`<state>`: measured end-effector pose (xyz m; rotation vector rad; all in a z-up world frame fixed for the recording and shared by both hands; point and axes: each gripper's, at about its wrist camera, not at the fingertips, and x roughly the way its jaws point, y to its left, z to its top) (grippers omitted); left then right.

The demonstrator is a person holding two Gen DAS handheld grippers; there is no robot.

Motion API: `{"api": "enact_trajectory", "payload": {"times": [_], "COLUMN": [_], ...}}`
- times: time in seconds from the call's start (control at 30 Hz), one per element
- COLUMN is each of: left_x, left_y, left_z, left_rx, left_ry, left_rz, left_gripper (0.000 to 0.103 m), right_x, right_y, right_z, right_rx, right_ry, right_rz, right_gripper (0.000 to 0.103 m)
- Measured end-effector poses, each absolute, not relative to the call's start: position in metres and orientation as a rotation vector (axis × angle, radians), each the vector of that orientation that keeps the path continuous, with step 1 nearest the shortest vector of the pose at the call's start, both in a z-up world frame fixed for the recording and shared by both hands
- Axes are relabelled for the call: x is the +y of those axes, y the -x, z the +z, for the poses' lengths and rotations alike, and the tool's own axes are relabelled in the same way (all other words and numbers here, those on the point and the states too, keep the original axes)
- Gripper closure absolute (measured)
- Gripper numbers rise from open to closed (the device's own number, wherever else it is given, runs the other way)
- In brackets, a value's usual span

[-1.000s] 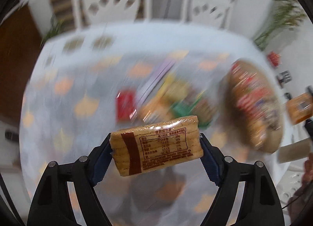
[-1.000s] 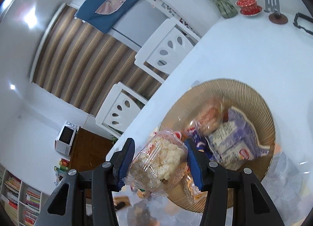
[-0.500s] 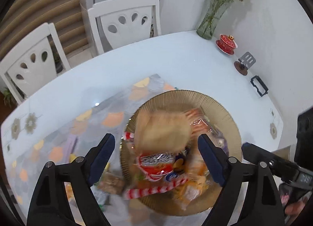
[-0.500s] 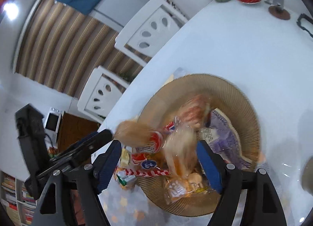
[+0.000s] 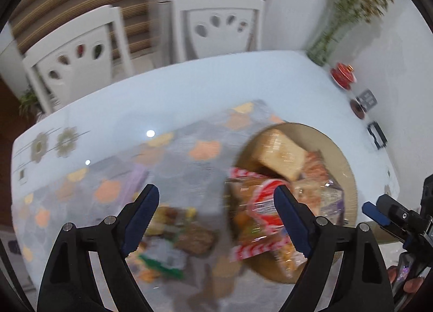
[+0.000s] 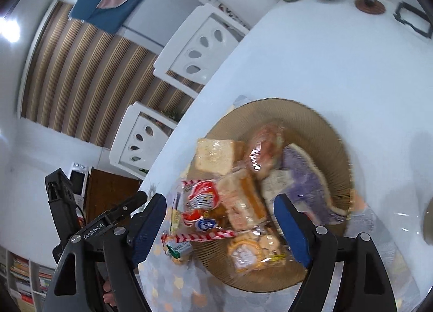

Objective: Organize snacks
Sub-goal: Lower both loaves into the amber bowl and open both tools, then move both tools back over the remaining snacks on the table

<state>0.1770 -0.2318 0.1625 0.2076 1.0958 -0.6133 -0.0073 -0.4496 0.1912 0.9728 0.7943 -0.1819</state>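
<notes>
Tan cracker pack [image 6: 215, 155] lies flat, long axis crosswise, on plate [image 6: 334, 133].

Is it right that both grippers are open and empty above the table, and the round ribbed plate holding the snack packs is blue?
Not quite. The plate is golden brown, not blue, as the right wrist view shows. The rest holds: the left gripper and right gripper are both open with nothing between their fingers, above the table, and snack packs lie on the plate.

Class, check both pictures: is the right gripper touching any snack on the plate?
Apart. The right wrist view shows the right gripper open above the plate, nothing pressed by either pad.
</notes>
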Motion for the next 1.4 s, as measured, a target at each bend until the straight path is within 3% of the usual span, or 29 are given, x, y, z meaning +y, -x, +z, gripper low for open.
{"api": "enact_trajectory", "payload": {"times": [0.27, 0.33, 0.57, 0.77, 1.1, 1.13, 1.17, 1.2, 1.23, 1.4], "left_x": [-0.12, -0.09, -0.026, -0.019, -0.041, -0.047, -0.051, -0.057, -0.062, -0.07], "left_y": [-0.209, -0.215, -0.22, -0.214, -0.225, -0.225, -0.225, -0.224, -0.222, -0.219], "left_z": [0.168, 0.158, 0.109, 0.073, 0.018, 0.013, 0.011, 0.009, 0.008, 0.004], "left_rx": [1.138, 1.175, 1.28, 1.321, 1.386, 1.382, 1.366, 1.354, 1.333, 1.308], "left_ry": [-0.163, -0.152, -0.066, -0.032, -0.085, -0.098, -0.121, -0.159, -0.195, -0.269], "left_rz": [-0.449, -0.413, -0.321, -0.318, -0.311, -0.315, -0.308, -0.307, -0.315, -0.319], "left_gripper": [0.01, 0.01, 0.01, 0.01, 0.009, 0.001, 0.0, 0.0, 0.0, 0.0], "right_x": [-0.362, -0.334, -0.259, -0.243, -0.24, -0.24, -0.241, -0.243, -0.247, -0.254], "right_y": [-0.05, -0.063, -0.093, -0.098, -0.127, -0.131, -0.135, -0.135, -0.133, -0.132], "right_z": [0.2, 0.196, 0.152, 0.099, 0.061, 0.051, 0.041, 0.037, 0.038, 0.034], "right_rx": [0.858, 0.885, 1.034, 1.109, 1.121, 1.135, 1.157, 1.129, 1.089, 1.086], "right_ry": [-0.86, -0.827, -0.794, -0.998, -0.931, -0.914, -0.923, -0.951, -0.977, -0.997], "right_rz": [-0.074, -0.056, 0.041, -0.015, -0.141, -0.15, -0.151, -0.121, -0.108, -0.071], "right_gripper": [0.018, 0.013, 0.013, 0.013, 0.013, 0.013, 0.013, 0.003, 0.0, 0.0]}}
